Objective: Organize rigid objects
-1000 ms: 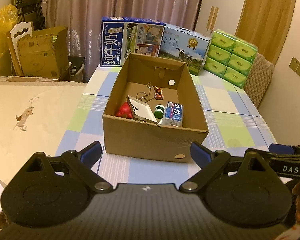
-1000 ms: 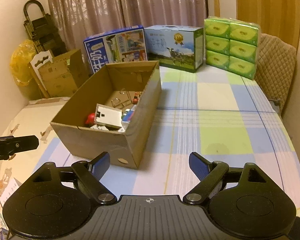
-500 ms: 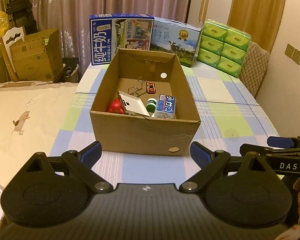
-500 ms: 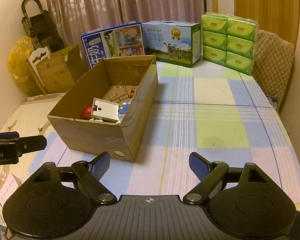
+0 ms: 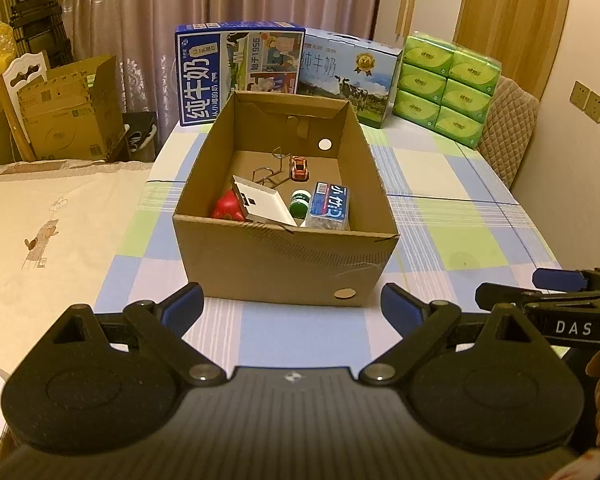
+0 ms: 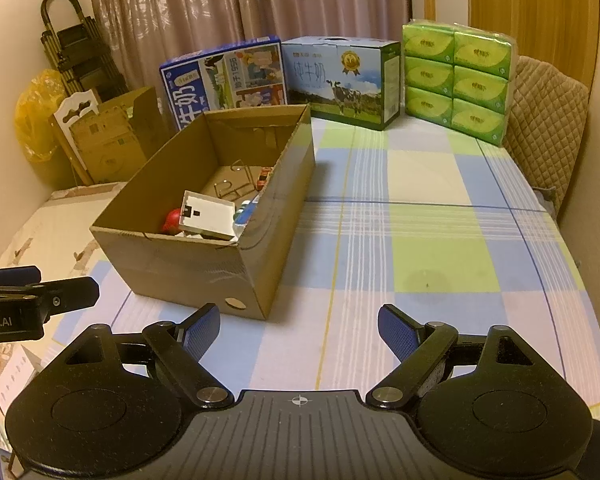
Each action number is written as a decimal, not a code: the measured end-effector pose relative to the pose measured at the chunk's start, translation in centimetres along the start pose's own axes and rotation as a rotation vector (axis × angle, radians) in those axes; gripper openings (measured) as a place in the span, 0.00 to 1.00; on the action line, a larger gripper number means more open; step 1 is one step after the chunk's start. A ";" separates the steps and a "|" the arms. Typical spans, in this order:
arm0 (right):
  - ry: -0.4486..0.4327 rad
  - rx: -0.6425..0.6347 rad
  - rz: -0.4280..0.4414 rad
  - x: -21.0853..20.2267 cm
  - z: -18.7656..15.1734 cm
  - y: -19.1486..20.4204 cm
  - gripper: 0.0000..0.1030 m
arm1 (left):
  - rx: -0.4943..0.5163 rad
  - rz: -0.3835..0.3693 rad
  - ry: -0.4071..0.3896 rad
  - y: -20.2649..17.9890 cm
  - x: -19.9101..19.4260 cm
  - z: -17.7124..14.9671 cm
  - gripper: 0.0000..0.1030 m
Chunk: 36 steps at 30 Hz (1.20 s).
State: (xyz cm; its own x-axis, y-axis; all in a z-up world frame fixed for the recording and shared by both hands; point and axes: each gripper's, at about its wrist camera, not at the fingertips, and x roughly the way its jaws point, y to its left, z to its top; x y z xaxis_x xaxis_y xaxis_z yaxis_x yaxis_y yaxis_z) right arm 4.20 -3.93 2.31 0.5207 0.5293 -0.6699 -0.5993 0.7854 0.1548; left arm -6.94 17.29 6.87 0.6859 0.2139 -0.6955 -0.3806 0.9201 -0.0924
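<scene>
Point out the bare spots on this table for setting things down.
Widest: the checked tablecloth right of the open cardboard box, up to the stacked green tissue packs. A narrower strip lies before the box's near wall. Crowded: the back edge with two blue milk cartons, and the box's near half.

Open box [image 5: 284,268]: matt brown corrugated cardboard, creased and scuffed on the near wall. Surface [image 6: 420,220]: covered in smooth checked cloth. Milk cartons [image 5: 240,68], far: glossy printed card. Tissue packs [image 6: 456,76], far right: shiny plastic wrap. Chair back [image 6: 548,120]: quilted fabric. Left hand-held gripper [image 5: 292,308]: matt black plastic with blue textured pads. Curtain [image 5: 220,0]: patterned sheer cloth.
</scene>
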 end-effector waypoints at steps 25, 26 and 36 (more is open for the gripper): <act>0.004 -0.006 0.001 0.5 -0.2 0.1 0.81 | 0.033 0.021 0.006 -0.4 0.3 -0.2 0.91; 0.004 -0.006 0.001 0.5 -0.2 0.1 0.81 | 0.034 0.022 0.008 -0.4 0.4 -0.2 0.91; 0.004 -0.006 0.001 0.5 -0.1 0.2 0.81 | 0.040 0.023 0.011 -0.4 0.7 -0.3 0.91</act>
State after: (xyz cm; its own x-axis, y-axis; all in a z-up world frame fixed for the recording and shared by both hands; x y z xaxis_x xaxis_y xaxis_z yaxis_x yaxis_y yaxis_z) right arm 4.27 -3.60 1.93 0.5176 0.5292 -0.6723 -0.6034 0.7829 0.1517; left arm -6.46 16.96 6.22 0.6703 0.2322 -0.7048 -0.3711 0.9274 -0.0474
